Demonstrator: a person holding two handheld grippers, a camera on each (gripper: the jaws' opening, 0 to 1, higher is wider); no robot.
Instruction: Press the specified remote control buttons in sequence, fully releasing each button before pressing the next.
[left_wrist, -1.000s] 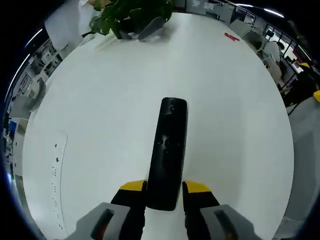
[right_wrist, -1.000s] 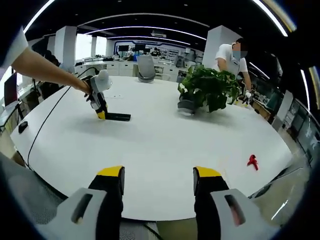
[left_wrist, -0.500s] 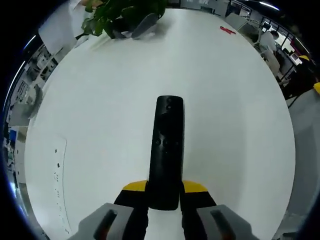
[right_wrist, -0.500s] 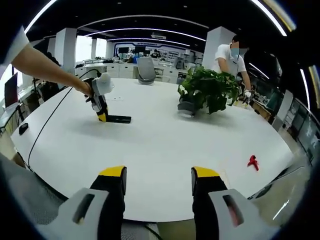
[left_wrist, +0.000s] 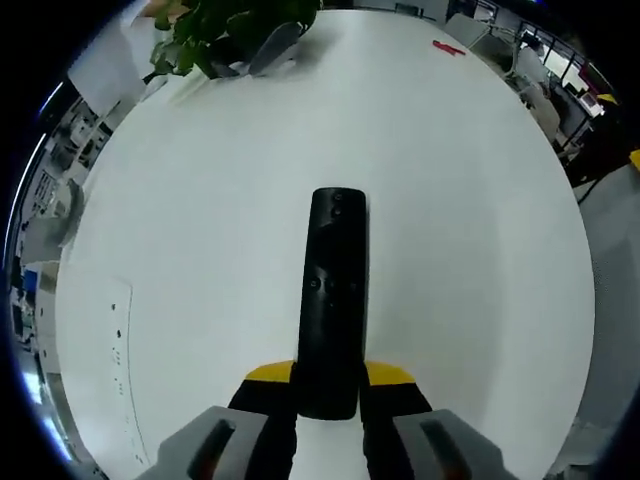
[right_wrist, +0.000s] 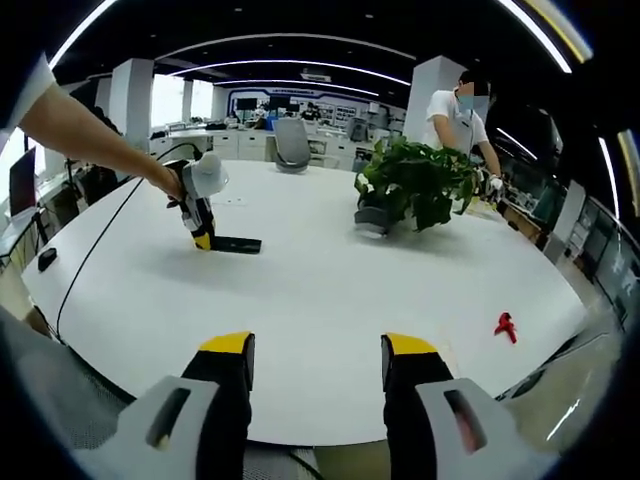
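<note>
White round table (right_wrist: 330, 300) spans both views. At lower centre of the left gripper view, the left gripper (left_wrist: 328, 378) clamps the near end of the black remote (left_wrist: 331, 290), buttons visible. Right gripper view adds the potted plant (right_wrist: 415, 185), a red object (right_wrist: 505, 326), and the right gripper (right_wrist: 314, 358), jaws parted, empty.

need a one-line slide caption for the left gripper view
Left gripper with yellow-tipped jaws clamps the near end of a slim black remote control lying on a round white table.
</note>
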